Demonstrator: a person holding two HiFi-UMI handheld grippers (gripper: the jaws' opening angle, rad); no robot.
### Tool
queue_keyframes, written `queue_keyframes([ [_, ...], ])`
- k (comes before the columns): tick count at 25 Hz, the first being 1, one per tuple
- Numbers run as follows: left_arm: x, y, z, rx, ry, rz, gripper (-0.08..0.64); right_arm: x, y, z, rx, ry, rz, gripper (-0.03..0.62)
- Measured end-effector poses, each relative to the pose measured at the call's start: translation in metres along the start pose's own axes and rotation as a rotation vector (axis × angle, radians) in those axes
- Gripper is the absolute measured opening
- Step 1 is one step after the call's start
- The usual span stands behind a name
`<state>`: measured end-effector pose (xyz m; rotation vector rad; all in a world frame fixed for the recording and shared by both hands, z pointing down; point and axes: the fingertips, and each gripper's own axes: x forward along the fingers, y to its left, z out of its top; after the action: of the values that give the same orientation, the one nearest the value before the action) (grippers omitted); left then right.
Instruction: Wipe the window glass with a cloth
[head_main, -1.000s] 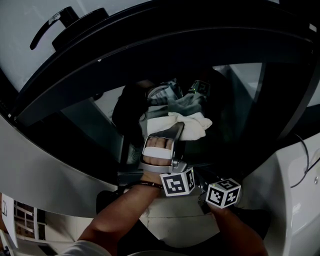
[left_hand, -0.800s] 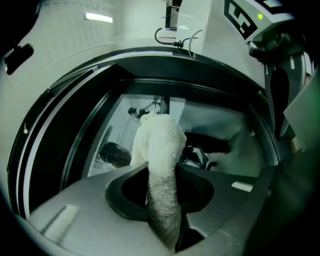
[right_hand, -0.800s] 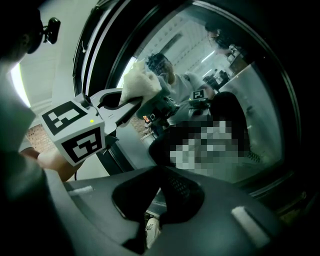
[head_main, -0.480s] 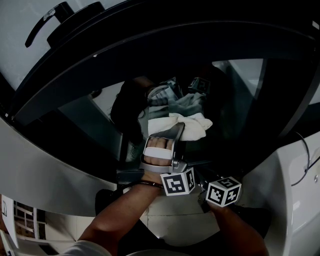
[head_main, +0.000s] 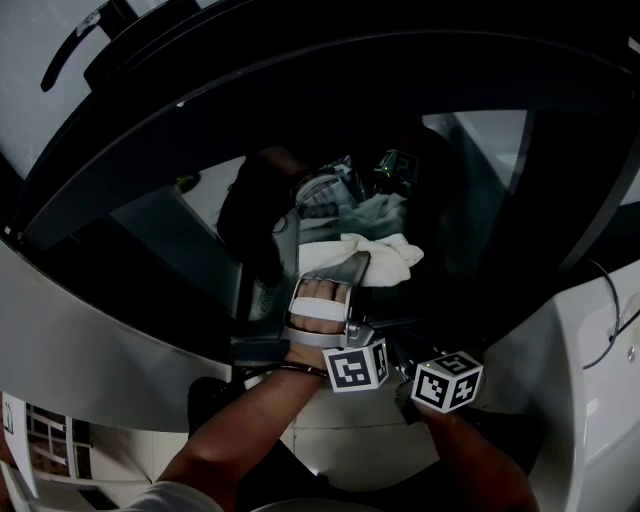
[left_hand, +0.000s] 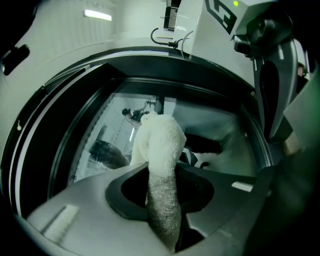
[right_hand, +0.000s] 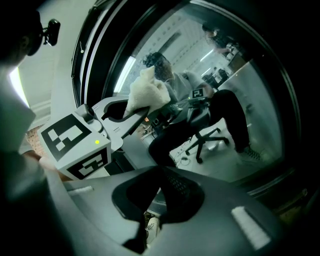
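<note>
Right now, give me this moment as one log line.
left gripper: shut on cloth | cloth: against window glass | right gripper: shut, empty

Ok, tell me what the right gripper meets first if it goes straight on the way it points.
Most likely the window glass: the right gripper, empty, aims at it with nothing between them, though the gap is hard to judge.

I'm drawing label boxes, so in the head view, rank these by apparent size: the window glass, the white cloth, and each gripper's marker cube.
1. window glass
2. white cloth
3. left gripper's cube and right gripper's cube: they look alike, so unranked.
</note>
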<state>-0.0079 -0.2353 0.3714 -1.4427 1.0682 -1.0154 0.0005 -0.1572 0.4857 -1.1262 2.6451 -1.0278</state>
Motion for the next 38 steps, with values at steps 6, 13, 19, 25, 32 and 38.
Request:
queue_keyframes([
  [6,0.0,-0.009,0.0,-0.005,-0.001,-0.017,0.117,0.0,-0.002,-0.002,0.0,0.002,-0.006,0.001],
  [13,0.0,-0.022,-0.001,-0.016,0.002,-0.037,0.117,-0.001,-0.004,-0.004,0.003,0.008,-0.008,0.001],
  [19,0.0,-0.03,-0.001,-0.017,0.001,-0.044,0.118,-0.001,-0.004,-0.004,0.004,0.005,-0.004,0.001],
  [25,0.0,-0.041,-0.002,-0.016,0.007,-0.067,0.118,0.0,-0.008,-0.009,0.005,0.017,-0.012,0.001],
  [32,0.001,-0.055,-0.006,-0.014,0.008,-0.117,0.117,0.004,-0.006,-0.01,0.007,0.03,-0.016,0.001],
  [38,0.003,-0.061,-0.006,-0.017,0.008,-0.14,0.118,0.008,-0.003,-0.014,0.021,0.042,-0.001,0.001],
])
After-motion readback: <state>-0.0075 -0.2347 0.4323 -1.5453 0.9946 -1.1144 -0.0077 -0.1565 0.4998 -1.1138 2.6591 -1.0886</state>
